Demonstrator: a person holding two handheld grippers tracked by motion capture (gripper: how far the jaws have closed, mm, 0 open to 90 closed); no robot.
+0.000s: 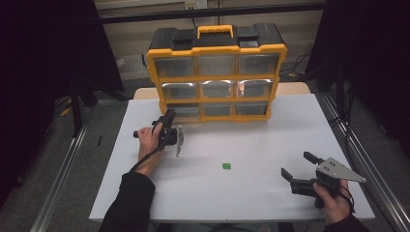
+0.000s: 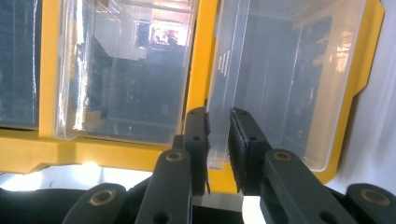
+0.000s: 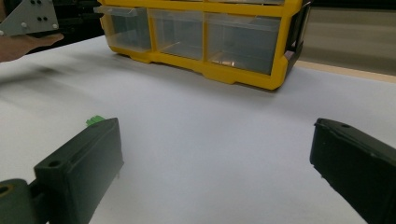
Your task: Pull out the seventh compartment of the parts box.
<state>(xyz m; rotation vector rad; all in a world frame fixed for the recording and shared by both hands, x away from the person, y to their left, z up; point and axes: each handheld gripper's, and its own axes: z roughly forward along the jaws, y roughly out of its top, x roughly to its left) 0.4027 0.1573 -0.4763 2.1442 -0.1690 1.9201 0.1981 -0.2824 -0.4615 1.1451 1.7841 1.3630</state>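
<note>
A yellow and black organizer (image 1: 216,50) with clear drawers stands at the back of the white table (image 1: 270,145). My left gripper (image 1: 169,116) is at its bottom-left drawer (image 1: 187,111), turned on its side. In the left gripper view the jaws (image 2: 218,116) are shut on the clear front lip of that drawer (image 2: 280,84). From the right gripper view the same drawer (image 3: 123,25) sticks out a little from the frame. A small green piece (image 1: 226,166) lies mid-table. My right gripper (image 1: 296,165) rests open near the front right, nothing between its fingers; the green piece (image 3: 95,120) lies beyond its left jaw.
The table's front edge runs just below my right hand (image 1: 333,195). Metal rails (image 1: 63,169) line both sides of the table on the floor. The left forearm in a dark sleeve (image 1: 130,198) crosses the front left of the table.
</note>
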